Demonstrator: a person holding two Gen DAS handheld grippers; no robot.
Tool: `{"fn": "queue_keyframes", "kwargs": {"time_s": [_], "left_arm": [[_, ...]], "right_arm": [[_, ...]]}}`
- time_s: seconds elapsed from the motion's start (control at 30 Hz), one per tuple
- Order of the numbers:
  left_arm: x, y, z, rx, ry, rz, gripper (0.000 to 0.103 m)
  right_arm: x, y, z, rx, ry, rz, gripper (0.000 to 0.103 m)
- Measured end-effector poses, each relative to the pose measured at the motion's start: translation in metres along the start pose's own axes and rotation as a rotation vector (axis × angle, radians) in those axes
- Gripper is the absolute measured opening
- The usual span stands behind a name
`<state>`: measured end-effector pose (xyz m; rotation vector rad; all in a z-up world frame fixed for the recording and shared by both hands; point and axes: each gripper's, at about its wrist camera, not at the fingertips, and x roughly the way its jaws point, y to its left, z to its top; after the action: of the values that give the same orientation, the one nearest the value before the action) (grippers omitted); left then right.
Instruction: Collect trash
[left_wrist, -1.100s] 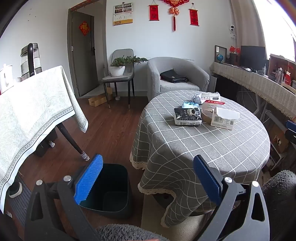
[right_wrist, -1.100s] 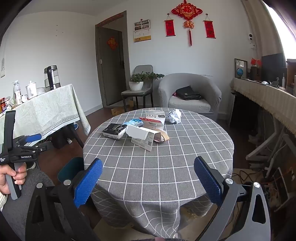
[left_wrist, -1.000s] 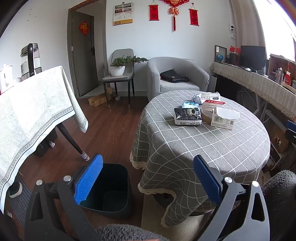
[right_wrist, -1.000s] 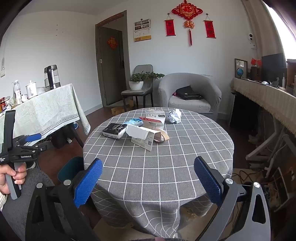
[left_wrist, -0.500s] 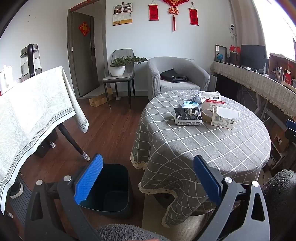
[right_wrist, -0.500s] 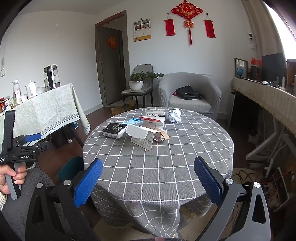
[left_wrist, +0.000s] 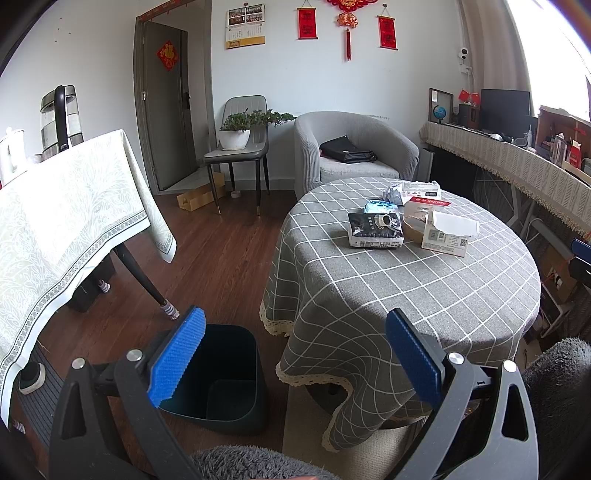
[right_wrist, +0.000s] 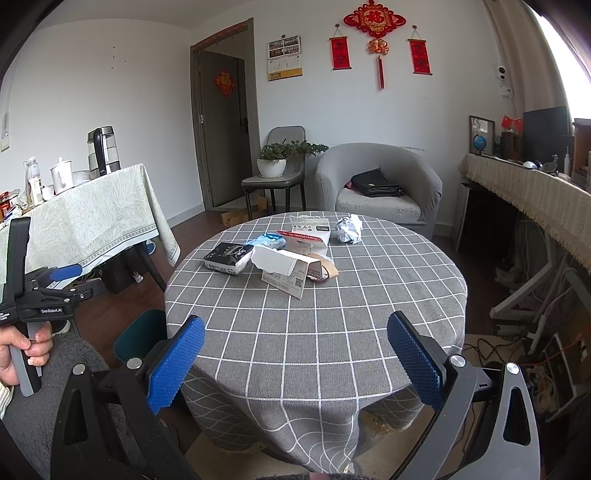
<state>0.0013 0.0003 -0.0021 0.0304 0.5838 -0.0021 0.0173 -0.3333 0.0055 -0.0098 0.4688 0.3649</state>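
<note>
Trash lies on the round table with a grey checked cloth (right_wrist: 332, 325): a black packet (right_wrist: 228, 257), a torn white box (right_wrist: 286, 271), a red and white box (right_wrist: 309, 233), a blue wrapper (right_wrist: 269, 240) and a crumpled paper ball (right_wrist: 348, 229). The black packet (left_wrist: 375, 229) and white box (left_wrist: 447, 235) also show in the left wrist view. A dark bin (left_wrist: 221, 373) stands on the floor left of the table. My left gripper (left_wrist: 295, 354) is open and empty above the bin and table edge. My right gripper (right_wrist: 295, 358) is open and empty before the table's near edge.
A second table with a pale green cloth (left_wrist: 55, 221) and a kettle (left_wrist: 61, 118) stands at the left. A grey armchair (right_wrist: 376, 184) and a chair with a plant (right_wrist: 280, 162) stand behind. A long covered sideboard (right_wrist: 535, 199) runs along the right.
</note>
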Motion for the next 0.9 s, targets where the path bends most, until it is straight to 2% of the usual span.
{"fn": "queue_keyframes", "kwargs": {"time_s": [0.9], "left_arm": [[0.0021, -0.0028, -0.0041, 0.002, 0.006, 0.001, 0.1]], "right_arm": [[0.0029, 0.0011, -0.002, -0.003, 0.006, 0.0, 0.1]]}}
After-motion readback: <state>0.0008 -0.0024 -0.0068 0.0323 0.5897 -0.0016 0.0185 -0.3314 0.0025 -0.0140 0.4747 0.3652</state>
